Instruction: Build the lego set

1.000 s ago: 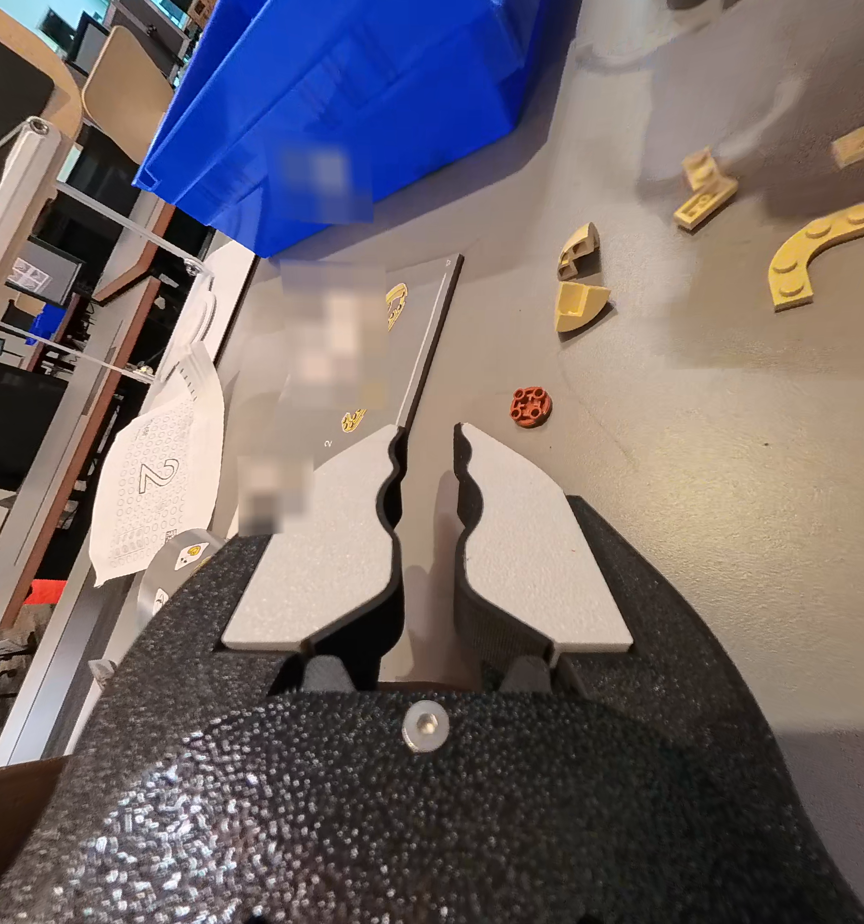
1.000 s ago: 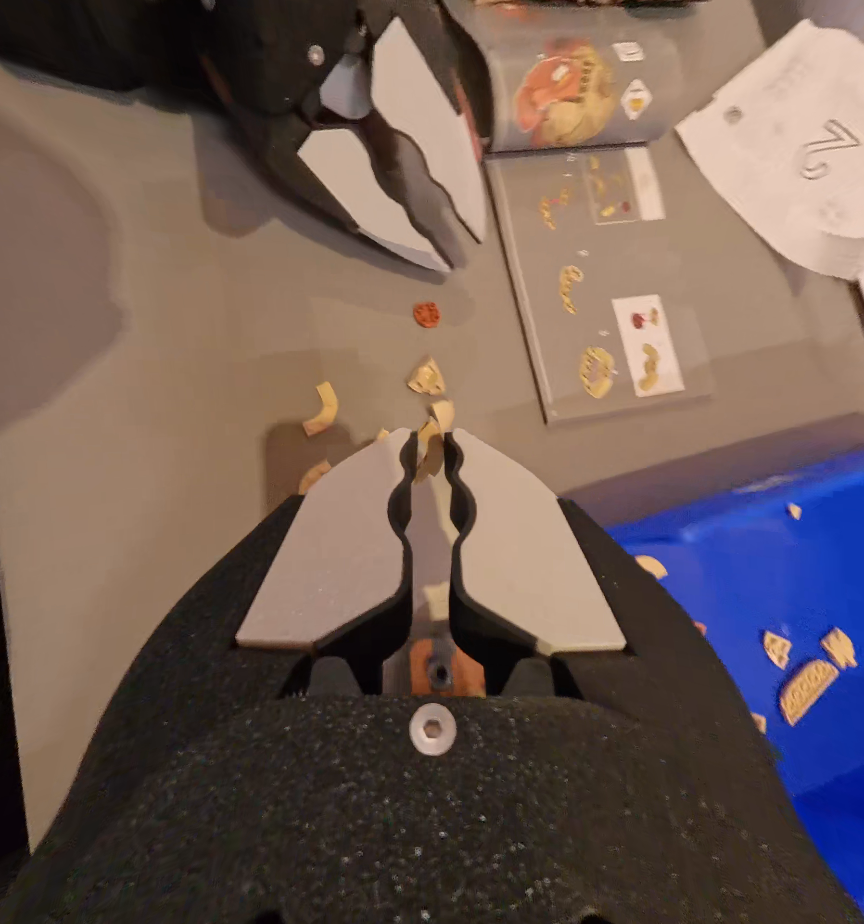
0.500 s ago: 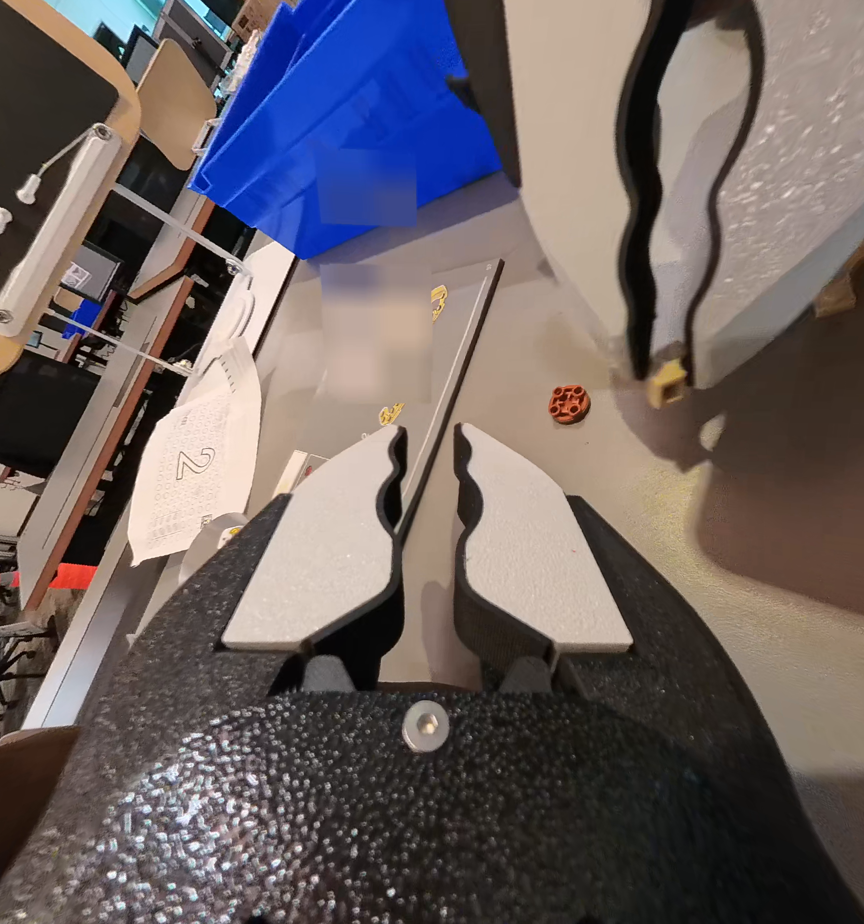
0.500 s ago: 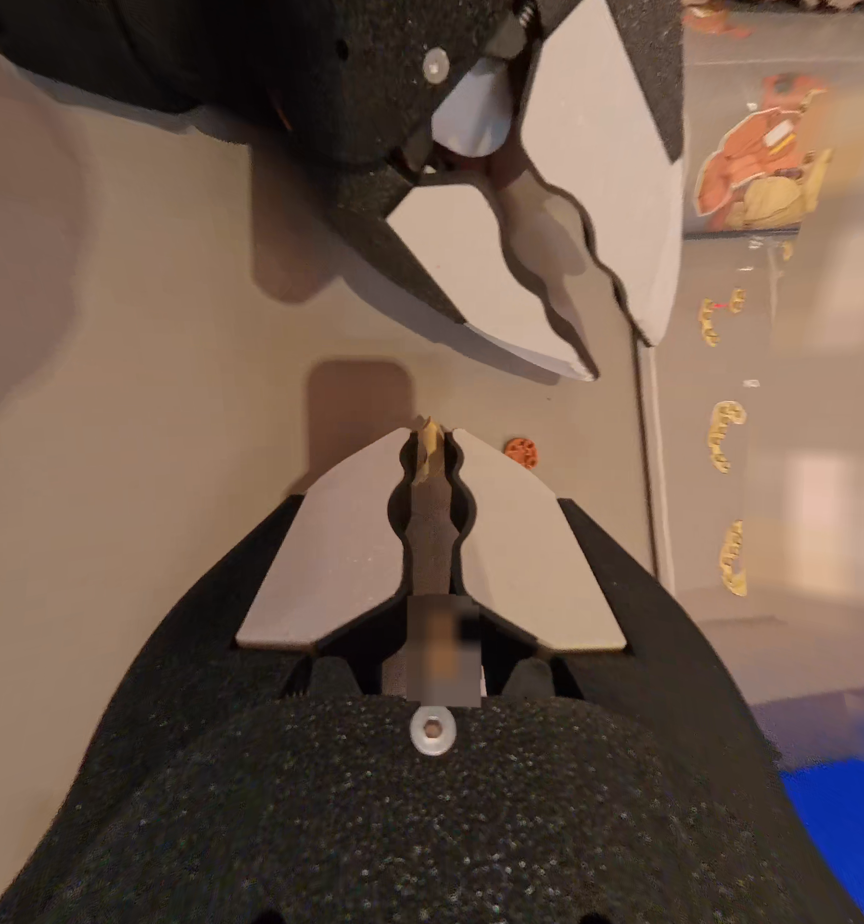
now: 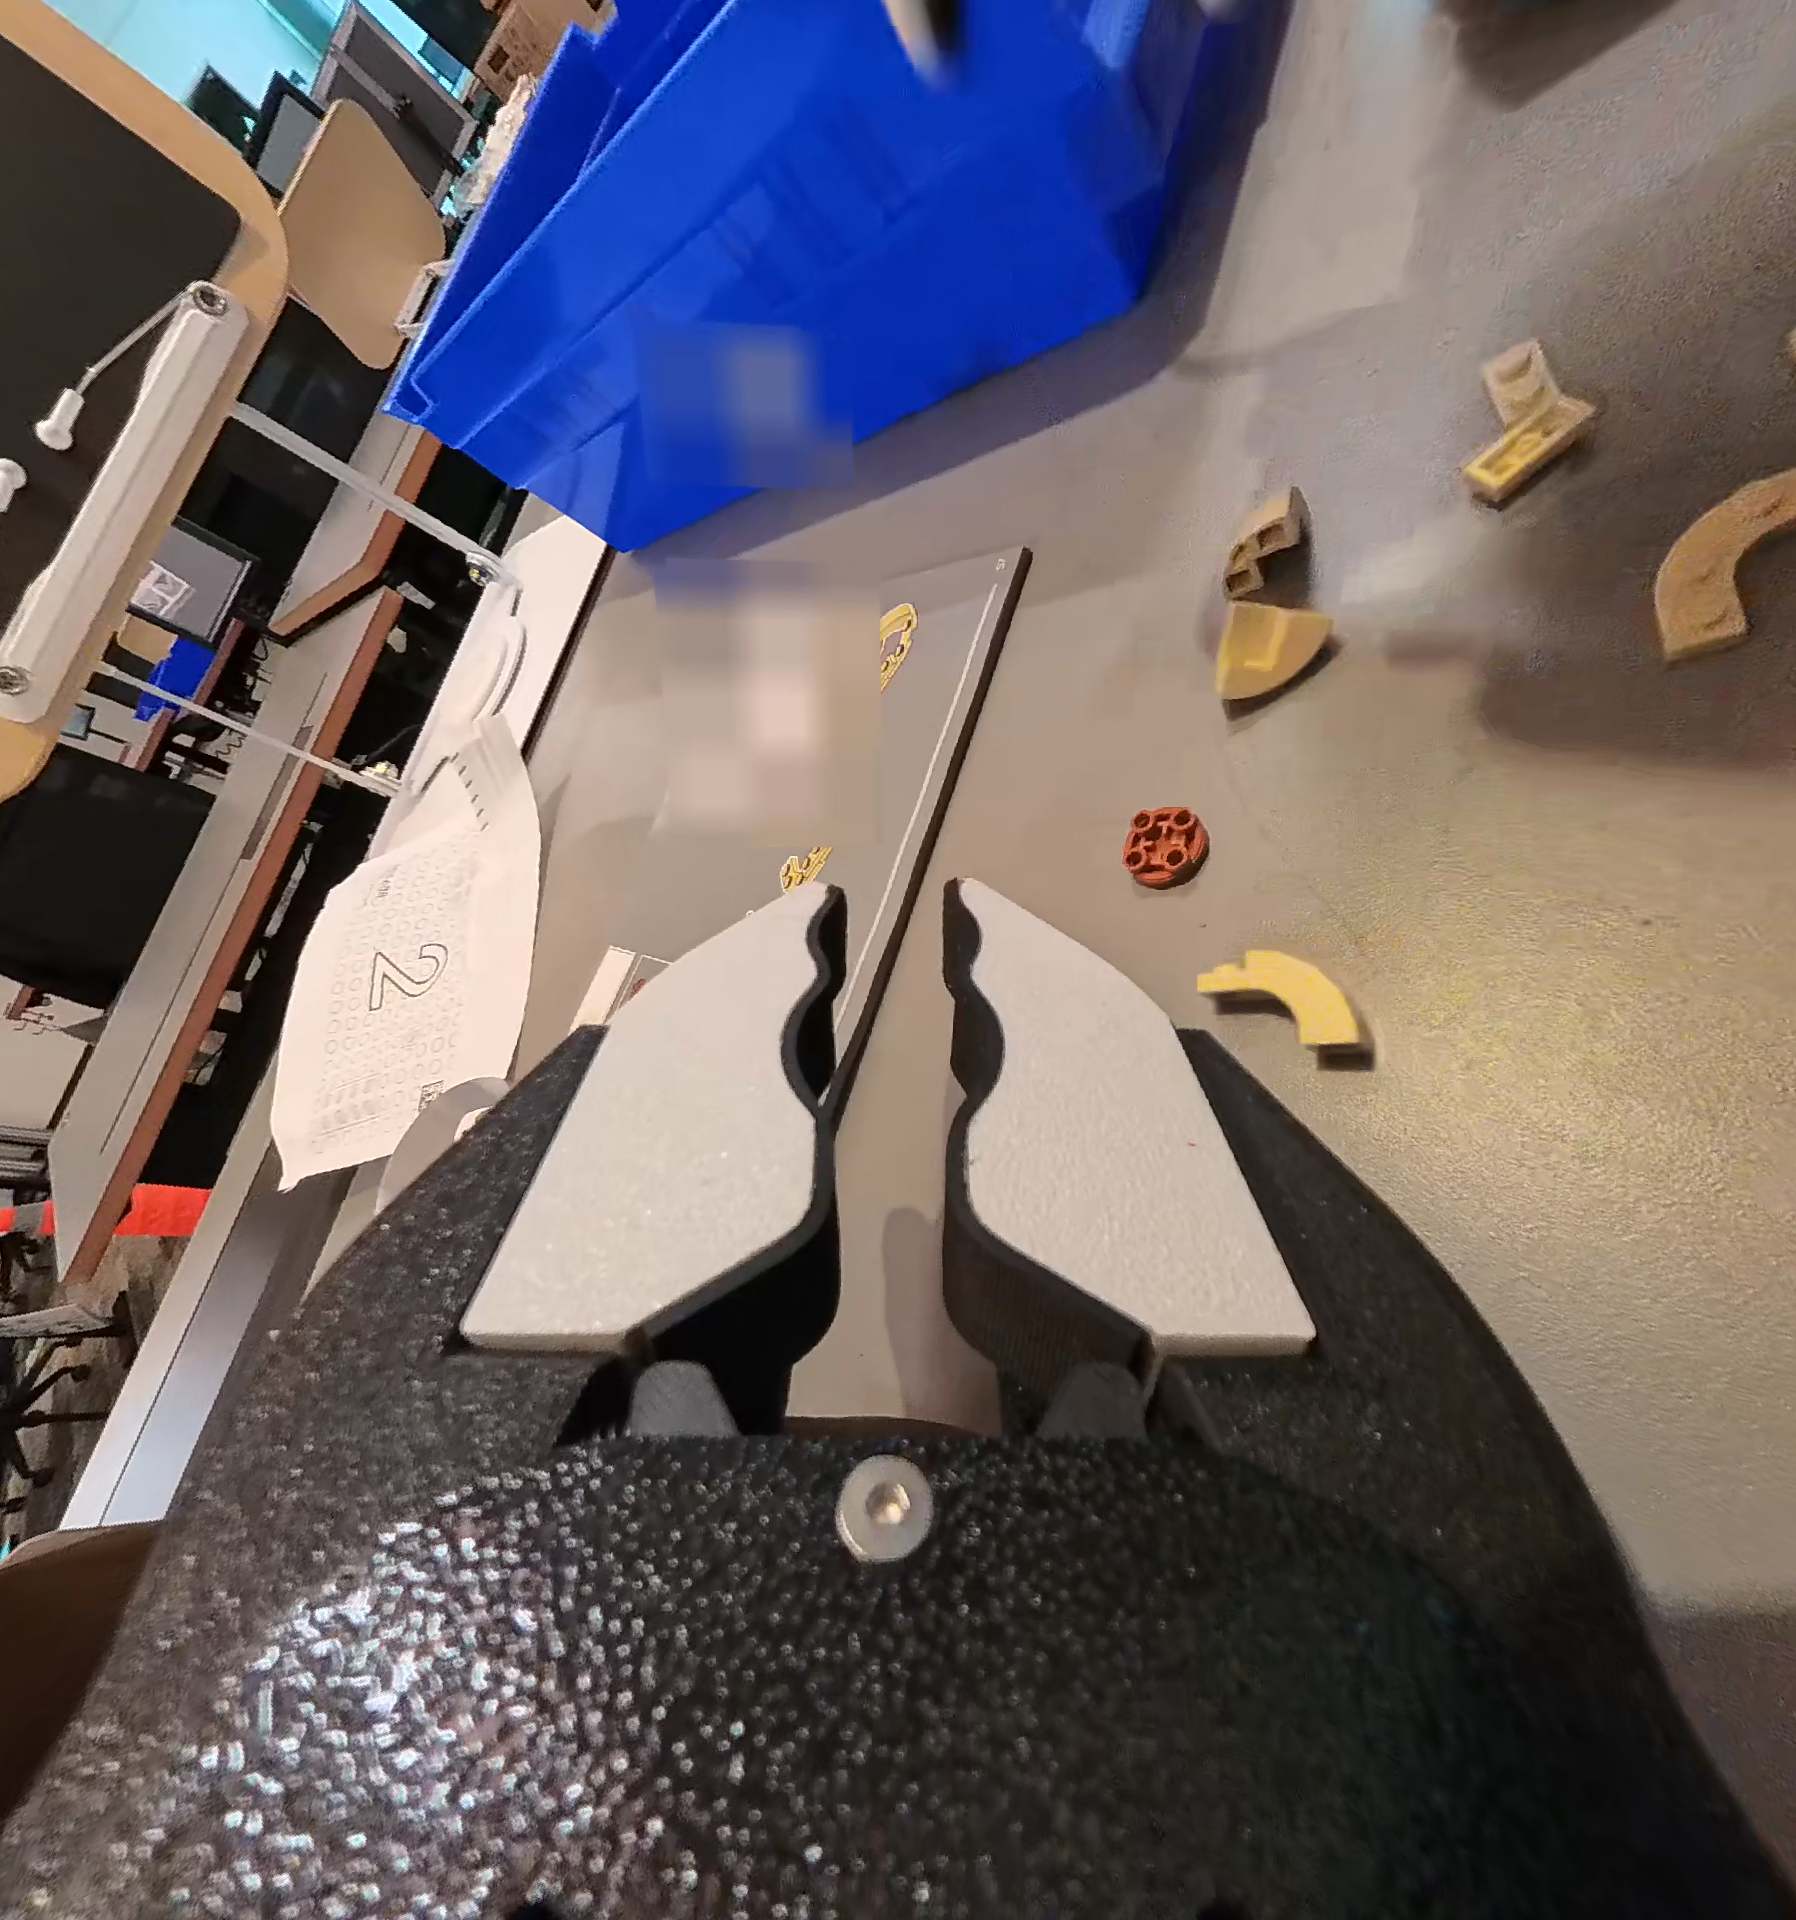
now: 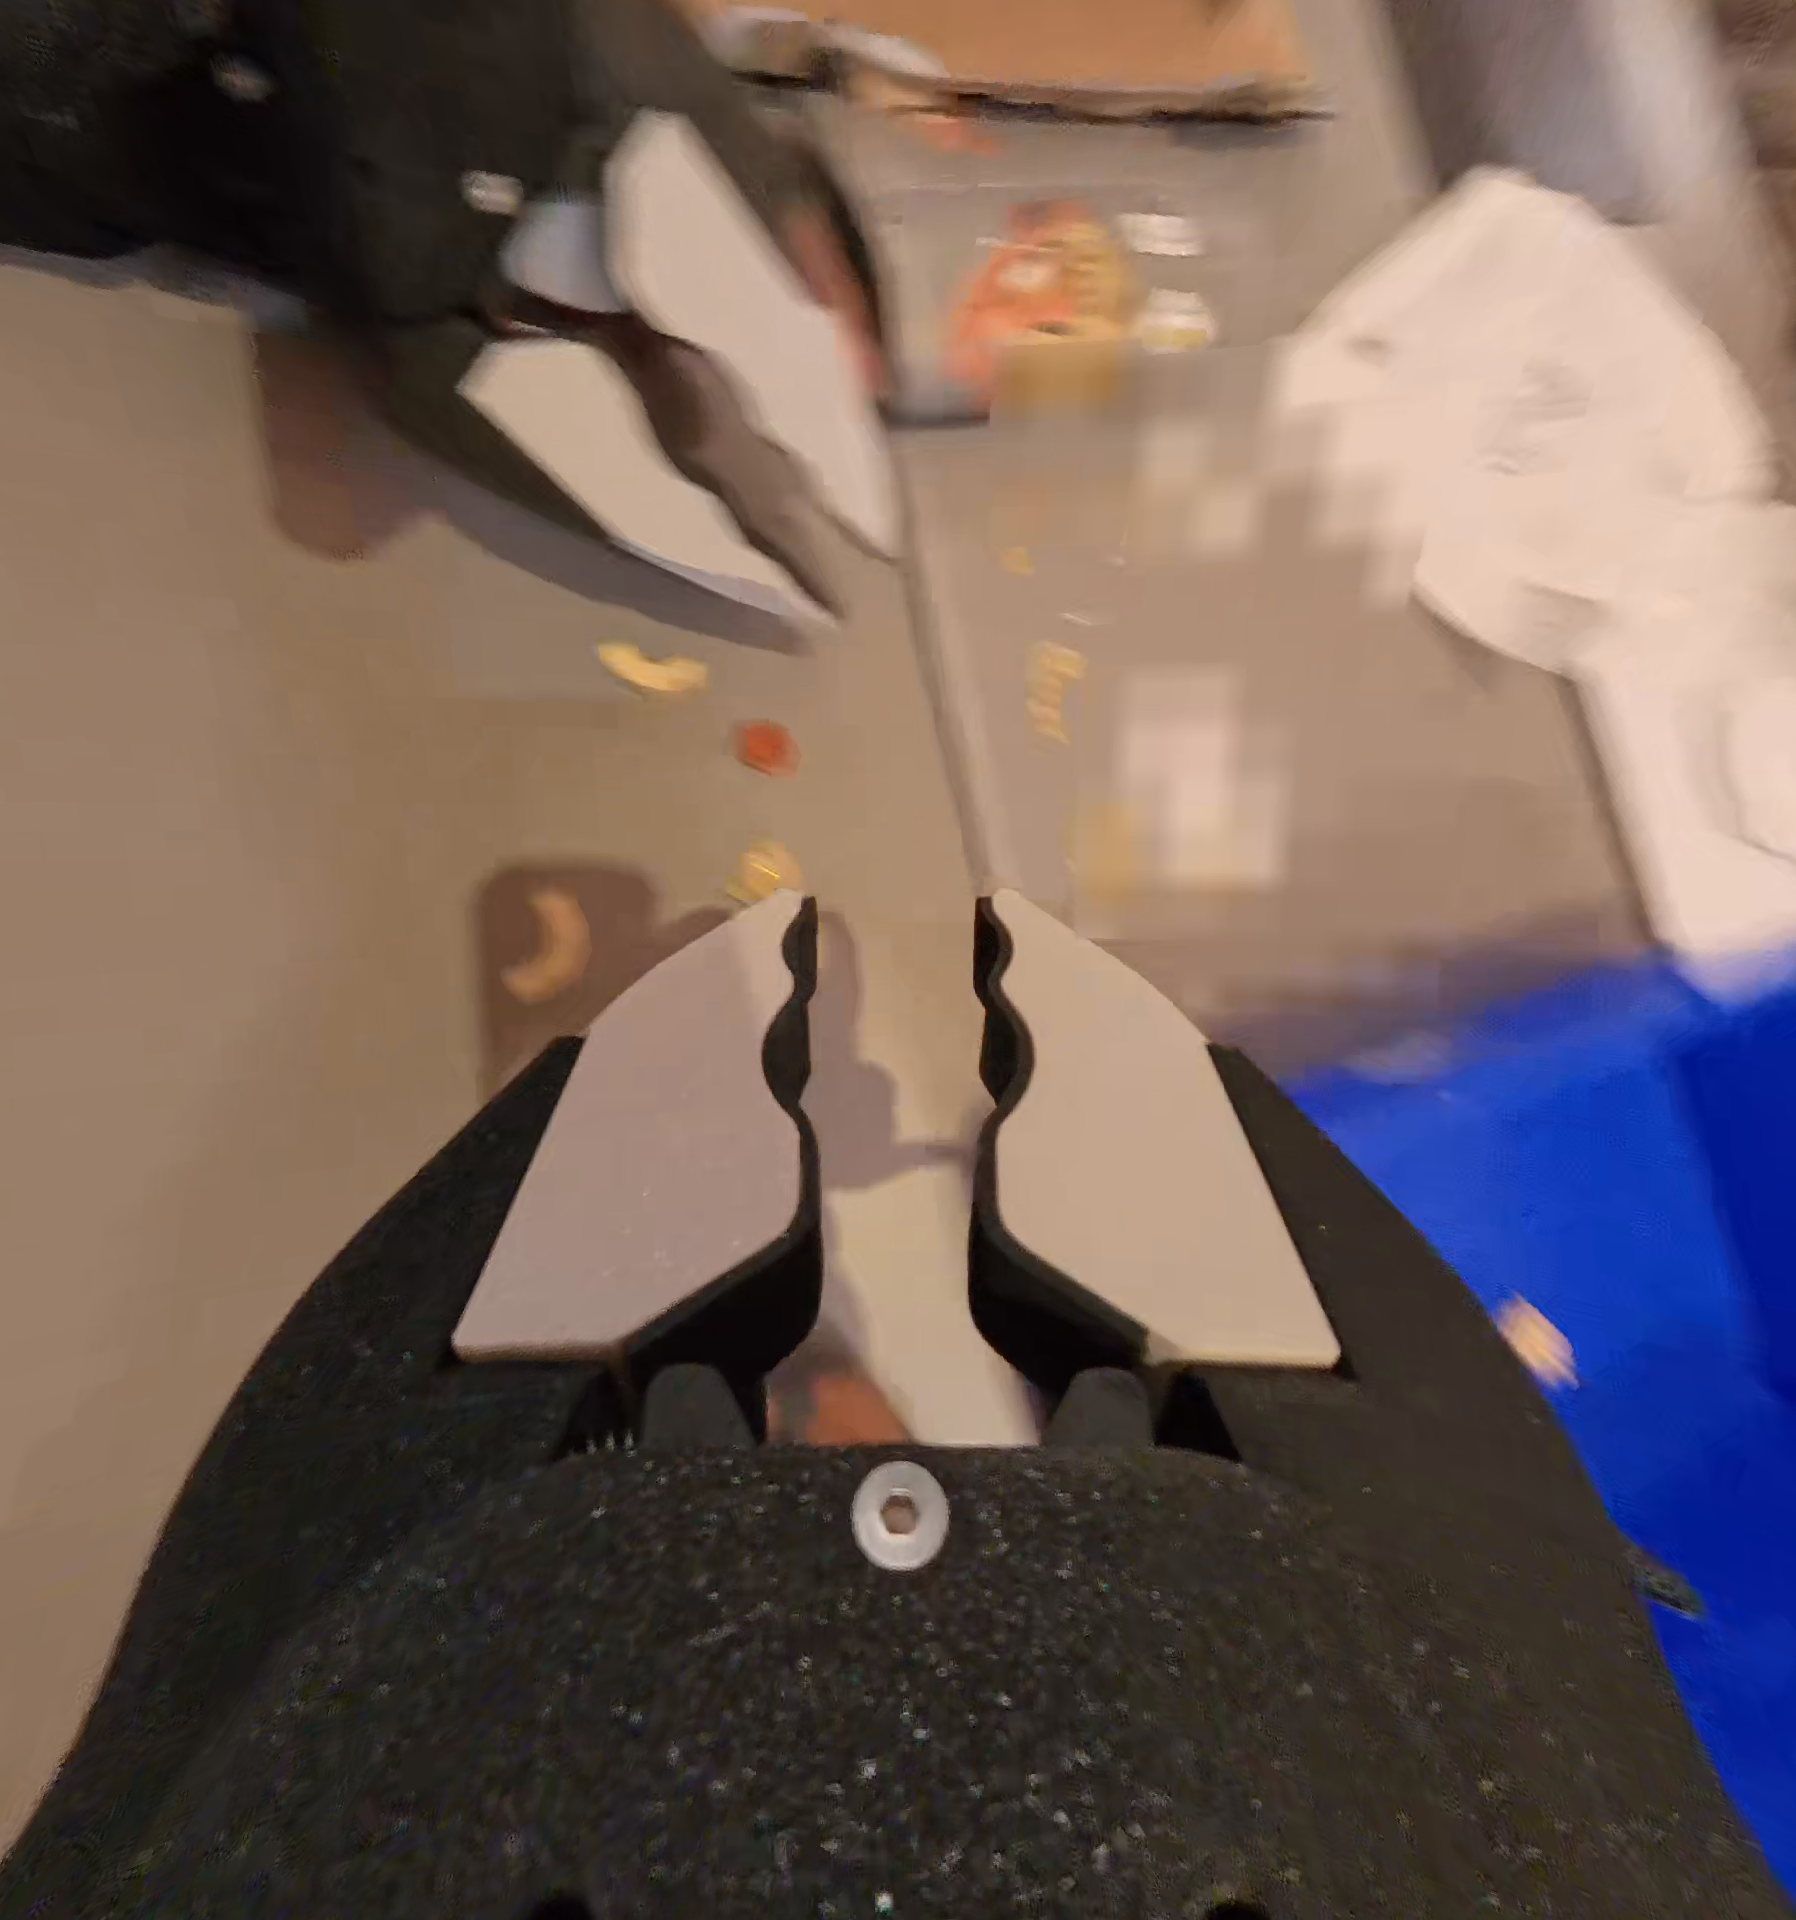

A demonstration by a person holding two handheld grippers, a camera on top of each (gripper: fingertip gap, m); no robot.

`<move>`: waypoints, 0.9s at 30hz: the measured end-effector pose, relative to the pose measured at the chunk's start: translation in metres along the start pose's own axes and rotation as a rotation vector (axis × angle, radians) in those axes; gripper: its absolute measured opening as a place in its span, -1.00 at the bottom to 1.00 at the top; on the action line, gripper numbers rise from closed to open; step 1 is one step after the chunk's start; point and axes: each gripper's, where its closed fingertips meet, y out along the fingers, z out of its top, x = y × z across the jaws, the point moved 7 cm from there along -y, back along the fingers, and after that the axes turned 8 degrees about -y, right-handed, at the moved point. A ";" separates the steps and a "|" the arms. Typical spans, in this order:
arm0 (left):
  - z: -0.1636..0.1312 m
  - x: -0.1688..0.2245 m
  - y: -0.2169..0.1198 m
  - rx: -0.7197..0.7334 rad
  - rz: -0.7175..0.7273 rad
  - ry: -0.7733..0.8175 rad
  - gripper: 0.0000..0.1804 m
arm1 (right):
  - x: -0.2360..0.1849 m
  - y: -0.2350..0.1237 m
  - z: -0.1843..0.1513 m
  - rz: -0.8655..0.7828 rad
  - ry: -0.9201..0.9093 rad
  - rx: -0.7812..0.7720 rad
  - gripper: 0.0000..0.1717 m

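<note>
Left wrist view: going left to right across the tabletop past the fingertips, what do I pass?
White paper sheet → flat grey instruction card → left gripper, open with nothing between its fingers → red-brown round piece → small tan curved piece → large tan arch piece.

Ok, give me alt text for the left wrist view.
The left gripper, open and empty, hovers over a grey table above a flat sheet's edge. A red round brick and tan curved pieces lie right; a blue bin stands behind.
</note>
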 end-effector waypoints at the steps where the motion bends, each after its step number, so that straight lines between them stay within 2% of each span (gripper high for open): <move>1: 0.000 0.000 0.000 -0.001 -0.002 0.002 -0.81 | 0.018 -0.022 -0.011 -0.081 0.007 -0.025 -0.70; 3: -0.001 0.001 0.001 -0.003 -0.007 0.004 -0.81 | 0.057 -0.059 -0.041 -0.222 0.003 -0.153 -0.77; 5: -0.001 0.003 0.002 -0.003 -0.018 -0.001 -0.81 | 0.088 -0.072 -0.079 -0.172 0.029 -0.357 -0.76; 7: -0.001 0.005 0.004 -0.005 -0.029 -0.003 -0.81 | 0.107 -0.065 -0.111 -0.010 0.058 -0.512 -0.77; 10: -0.003 0.007 0.005 -0.016 -0.034 -0.004 -0.81 | 0.124 -0.034 -0.142 0.149 0.043 -0.660 -0.77; 13: -0.004 0.005 0.005 -0.023 -0.024 -0.011 -0.81 | 0.130 -0.009 -0.167 0.222 0.086 -0.784 -0.60; 17: -0.006 0.001 0.005 -0.022 -0.017 -0.026 -0.81 | 0.134 0.005 -0.181 0.217 0.132 -0.808 -0.50; 21: -0.008 0.003 0.007 -0.027 -0.038 -0.025 -0.81 | 0.129 0.013 -0.187 0.259 0.153 -0.828 -0.66; 25: -0.007 0.004 0.006 -0.022 -0.042 -0.021 -0.81 | 0.127 0.014 -0.182 0.244 0.151 -0.818 -0.70; 27: -0.006 0.004 0.005 -0.021 -0.038 -0.022 -0.81 | 0.122 0.006 -0.166 0.231 0.147 -0.733 -0.70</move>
